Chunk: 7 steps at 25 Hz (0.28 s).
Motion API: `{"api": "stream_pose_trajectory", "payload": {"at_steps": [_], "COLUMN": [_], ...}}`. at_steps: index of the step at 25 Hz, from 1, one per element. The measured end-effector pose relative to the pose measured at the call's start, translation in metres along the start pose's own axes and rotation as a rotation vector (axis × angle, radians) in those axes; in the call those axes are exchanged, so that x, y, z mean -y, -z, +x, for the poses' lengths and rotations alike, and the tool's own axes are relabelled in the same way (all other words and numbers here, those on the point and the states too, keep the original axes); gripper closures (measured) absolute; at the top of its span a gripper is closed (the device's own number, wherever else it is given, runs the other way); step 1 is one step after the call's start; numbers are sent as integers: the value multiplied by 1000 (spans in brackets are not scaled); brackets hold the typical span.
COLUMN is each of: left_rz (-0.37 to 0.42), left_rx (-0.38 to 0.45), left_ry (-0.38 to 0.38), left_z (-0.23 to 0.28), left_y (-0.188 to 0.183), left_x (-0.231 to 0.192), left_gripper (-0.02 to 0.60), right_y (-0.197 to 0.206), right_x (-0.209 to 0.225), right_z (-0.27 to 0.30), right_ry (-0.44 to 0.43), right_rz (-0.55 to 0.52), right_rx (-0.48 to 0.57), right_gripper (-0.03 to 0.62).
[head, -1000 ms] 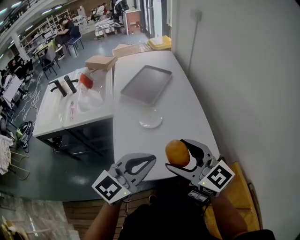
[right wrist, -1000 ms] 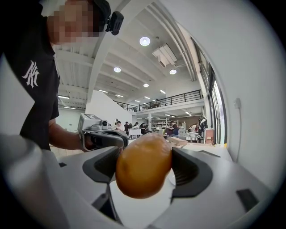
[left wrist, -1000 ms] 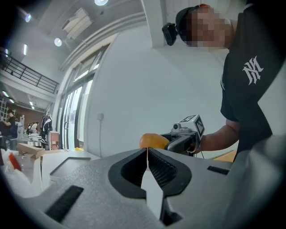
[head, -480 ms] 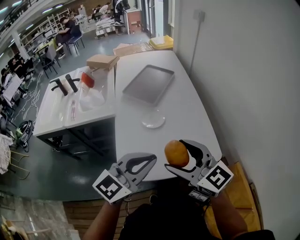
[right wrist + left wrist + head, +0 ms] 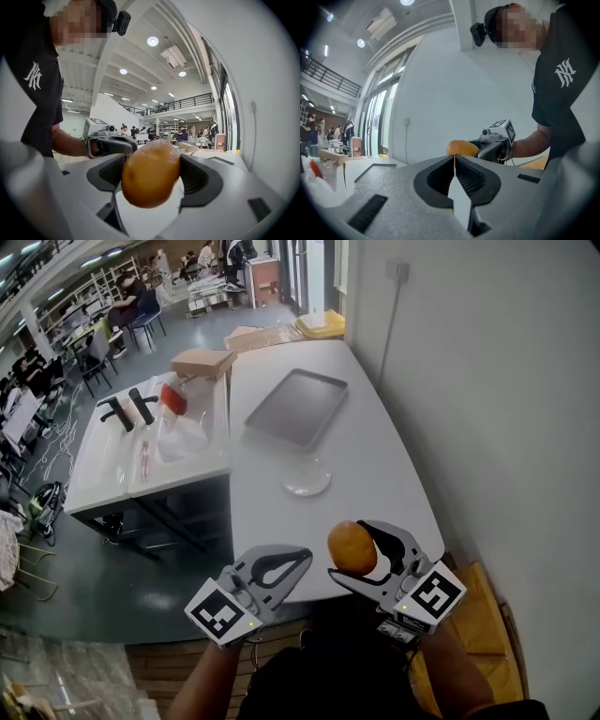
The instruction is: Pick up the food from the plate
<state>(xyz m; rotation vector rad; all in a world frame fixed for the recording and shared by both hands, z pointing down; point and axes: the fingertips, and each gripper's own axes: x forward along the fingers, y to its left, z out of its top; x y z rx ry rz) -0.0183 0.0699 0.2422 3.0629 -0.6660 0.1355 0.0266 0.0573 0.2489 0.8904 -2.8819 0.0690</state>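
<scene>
Food (image 5: pixel 352 547) off plate, aloft above near edge of white bench (image 5: pixel 386 486). Grey tray (image 5: pixel 295 409) far, clear plate (image 5: pixel 323 486) centre, open surface around. Right hand-held gripper (image 5: pixel 360 552) pinching food; left hand-held gripper (image 5: pixel 300 560) pressed together, just left.

**Food in the air, plate flat on the counter**

The food (image 5: pixel 352 547) is a smooth, egg-shaped lump, orange-brown with a dull sheen and a slightly darker underside. It sits between the two jaws of the right claw (image 5: pixel 349 550), pressed on both flanks, with its rounded top and bottom bulging out past them. It is held above the near edge of the counter (image 5: pixel 375 456), well apart from the plate (image 5: pixel 307 479). The plate is small, round and of clear glass, lying flat on the white counter farther from the person.
</scene>
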Motion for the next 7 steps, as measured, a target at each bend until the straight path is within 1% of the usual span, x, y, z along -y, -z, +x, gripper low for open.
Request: {"api": "stream_pose_trajectory", "payload": {"at_steps": [2,5,7], "left_rz": [-3,-5,-7], "left_rx": [-4,-12,-10], "left_ry": [1,4,7], "left_z": [-1,-3,-3], "left_y": [1,4,4], "left_x": [1,1,0], "left_gripper": [574,574,574], "right_y": [3,-3,-8], "right_x": [-1,-4,-5], "right_z": [1,5,8], "right_ry": [-2,-11,-11], "right_rz": [0,5,17], "right_rx": [-6,43,56], "right_gripper": [244,244,244]}}
